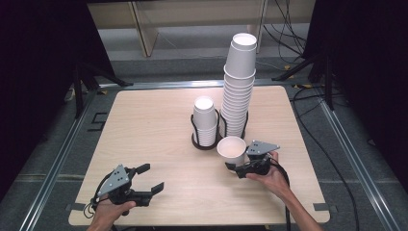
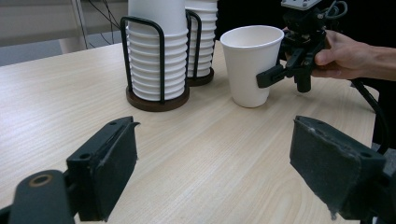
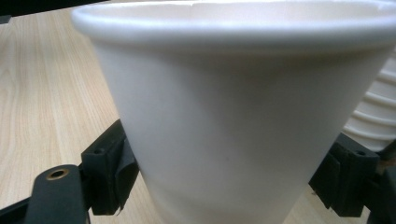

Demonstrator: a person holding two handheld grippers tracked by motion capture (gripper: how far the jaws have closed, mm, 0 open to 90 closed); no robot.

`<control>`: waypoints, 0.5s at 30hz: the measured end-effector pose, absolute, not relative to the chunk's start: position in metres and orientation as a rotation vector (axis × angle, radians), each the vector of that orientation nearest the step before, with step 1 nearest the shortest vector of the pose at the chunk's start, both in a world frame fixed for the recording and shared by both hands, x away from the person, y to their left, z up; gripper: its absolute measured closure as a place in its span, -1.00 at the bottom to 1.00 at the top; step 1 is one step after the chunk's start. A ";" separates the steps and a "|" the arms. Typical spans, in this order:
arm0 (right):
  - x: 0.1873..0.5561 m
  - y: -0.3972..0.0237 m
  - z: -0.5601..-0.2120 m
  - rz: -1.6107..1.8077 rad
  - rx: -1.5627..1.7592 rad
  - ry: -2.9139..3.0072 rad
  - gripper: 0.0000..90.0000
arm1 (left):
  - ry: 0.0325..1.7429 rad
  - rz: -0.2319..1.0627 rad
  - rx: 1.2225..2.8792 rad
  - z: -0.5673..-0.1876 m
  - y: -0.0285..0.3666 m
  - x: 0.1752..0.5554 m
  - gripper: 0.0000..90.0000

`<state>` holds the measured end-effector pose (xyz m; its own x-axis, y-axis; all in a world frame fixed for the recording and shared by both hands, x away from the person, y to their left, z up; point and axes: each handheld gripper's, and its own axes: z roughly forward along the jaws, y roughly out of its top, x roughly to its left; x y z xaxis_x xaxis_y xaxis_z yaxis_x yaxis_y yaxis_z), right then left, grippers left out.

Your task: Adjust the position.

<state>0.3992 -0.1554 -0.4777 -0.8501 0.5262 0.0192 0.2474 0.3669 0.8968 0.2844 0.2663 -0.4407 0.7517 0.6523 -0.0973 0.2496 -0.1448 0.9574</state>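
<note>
A single white paper cup point(image 1: 231, 150) point(image 2: 250, 65) point(image 3: 233, 116) stands upright on the wooden table point(image 1: 144, 125), just in front of two black wire holders. My right gripper point(image 1: 239, 159) point(image 2: 270, 74) point(image 3: 229, 186) is shut on its lower wall, one pad on each side. The left holder carries a short stack of cups point(image 1: 204, 122) point(image 2: 152, 56). From the right holder rises a tall, slightly leaning stack point(image 1: 238, 91) point(image 2: 201, 37). Near the table's front left my left gripper point(image 1: 150, 177) point(image 2: 215, 172) stands open with nothing between its jaws, pointing toward the cups.
Dark metal rails point(image 1: 62, 149) frame the table on both sides. Cables point(image 1: 288, 29) and black stand legs point(image 1: 96, 72) lie on the floor behind it, beside a pale wooden frame point(image 1: 144, 29). Bare tabletop stretches between my left gripper and the holders.
</note>
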 end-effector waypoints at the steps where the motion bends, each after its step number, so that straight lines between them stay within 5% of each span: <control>1: 0.398 -0.156 -0.478 1.476 0.705 2.365 -0.56 | 0.723 0.407 1.730 -0.440 0.266 0.284 -0.67; 15: 0.396 -0.159 -0.480 1.437 0.705 2.386 -0.66 | 0.722 0.407 1.722 -0.441 0.266 0.284 -0.67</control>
<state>0.3961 -0.1593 -0.4801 -0.8460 0.5328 0.0214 0.2681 0.3901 0.8809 0.2838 0.2656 -0.4410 0.7494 0.6546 -0.0997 0.2530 -0.1438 0.9567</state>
